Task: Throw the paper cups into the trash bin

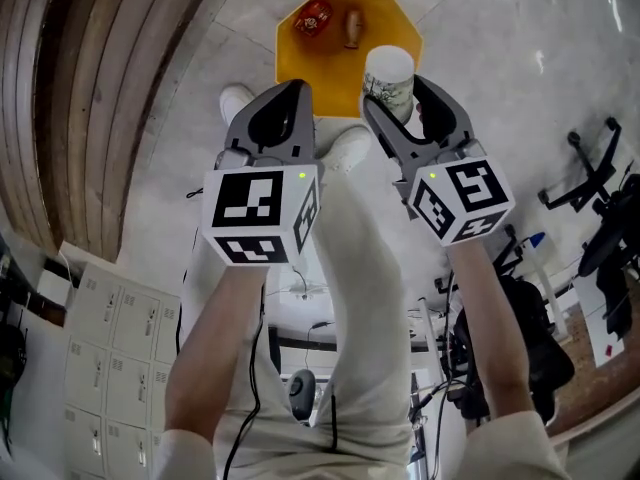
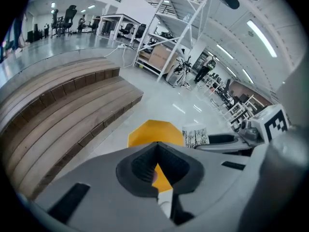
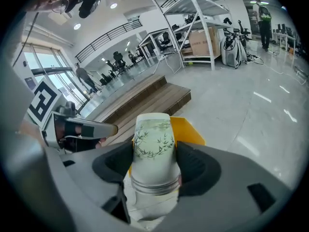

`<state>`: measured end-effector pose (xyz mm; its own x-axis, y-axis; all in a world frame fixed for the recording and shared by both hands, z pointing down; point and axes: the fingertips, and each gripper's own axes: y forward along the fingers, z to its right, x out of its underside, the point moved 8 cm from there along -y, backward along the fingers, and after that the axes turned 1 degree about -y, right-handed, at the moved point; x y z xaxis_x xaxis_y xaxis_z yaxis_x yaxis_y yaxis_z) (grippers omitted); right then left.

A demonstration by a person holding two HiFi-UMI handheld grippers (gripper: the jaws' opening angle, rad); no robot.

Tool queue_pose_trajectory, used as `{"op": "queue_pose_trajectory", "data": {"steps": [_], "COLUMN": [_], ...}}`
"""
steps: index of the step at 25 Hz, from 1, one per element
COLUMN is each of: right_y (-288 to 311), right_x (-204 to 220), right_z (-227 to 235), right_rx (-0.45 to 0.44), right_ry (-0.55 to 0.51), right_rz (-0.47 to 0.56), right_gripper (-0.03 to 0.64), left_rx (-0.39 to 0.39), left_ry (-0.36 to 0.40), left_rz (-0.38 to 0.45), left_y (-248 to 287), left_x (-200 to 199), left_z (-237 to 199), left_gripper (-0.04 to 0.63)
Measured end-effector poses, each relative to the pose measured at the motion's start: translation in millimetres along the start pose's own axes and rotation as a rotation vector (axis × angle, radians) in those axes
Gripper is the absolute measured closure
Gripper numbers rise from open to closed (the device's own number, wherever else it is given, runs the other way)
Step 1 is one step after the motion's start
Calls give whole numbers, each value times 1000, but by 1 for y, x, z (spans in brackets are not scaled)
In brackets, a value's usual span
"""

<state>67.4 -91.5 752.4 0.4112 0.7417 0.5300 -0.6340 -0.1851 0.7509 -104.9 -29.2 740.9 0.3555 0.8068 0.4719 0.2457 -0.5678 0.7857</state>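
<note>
A stack of white paper cups (image 1: 390, 76) printed with green bamboo is clamped bottom-up between the jaws of my right gripper (image 1: 397, 96). In the right gripper view the cups (image 3: 153, 149) fill the gap of that gripper (image 3: 153, 172). A yellow octagonal trash bin (image 1: 400, 30) stands on the floor just beyond both grippers, and it also shows as the bin (image 2: 154, 132) and the bin (image 3: 189, 132). My left gripper (image 1: 290, 90) hangs beside the right one, shut and holding nothing; its jaws meet at the left gripper (image 2: 155, 149).
Inside the bin lie a red crumpled wrapper (image 1: 313, 18) and a brownish cup (image 1: 352, 26). The person's legs and white shoes (image 1: 237, 98) stand in front of it. Wooden steps (image 1: 90, 88) run along the left. White lockers (image 1: 110, 368) and black chairs (image 1: 590, 173) flank the person.
</note>
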Motion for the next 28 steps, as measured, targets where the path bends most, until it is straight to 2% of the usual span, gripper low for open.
{"op": "queue_pose_trajectory", "data": {"steps": [3,8,14,20,24,28], "right_y": [14,35,57,70,69,54], "right_x": [4,10,21,34,38,32], "right_z": [6,15,18,16,12,7], "right_rx": [12,21,41,45,39,40], "right_ry": [-1,6,7,-1,27,49], "right_rz": [-13,-36,-64,-114,-133,-136], "right_gripper": [328,328,328,328,294,293], "left_rx": [4,16,14,-14,-12,-4], "left_ry": [51,88,76,99,89,99], "left_rz": [-24,-76,-101,-156,-156,-151], "left_y": [20,43,57,72,67,55], "left_x": [11,23,36,60,59,49], "left_z": [-3,-1,-3,-13,-15,-8], "left_gripper": [589,589,589,589,589,589]}}
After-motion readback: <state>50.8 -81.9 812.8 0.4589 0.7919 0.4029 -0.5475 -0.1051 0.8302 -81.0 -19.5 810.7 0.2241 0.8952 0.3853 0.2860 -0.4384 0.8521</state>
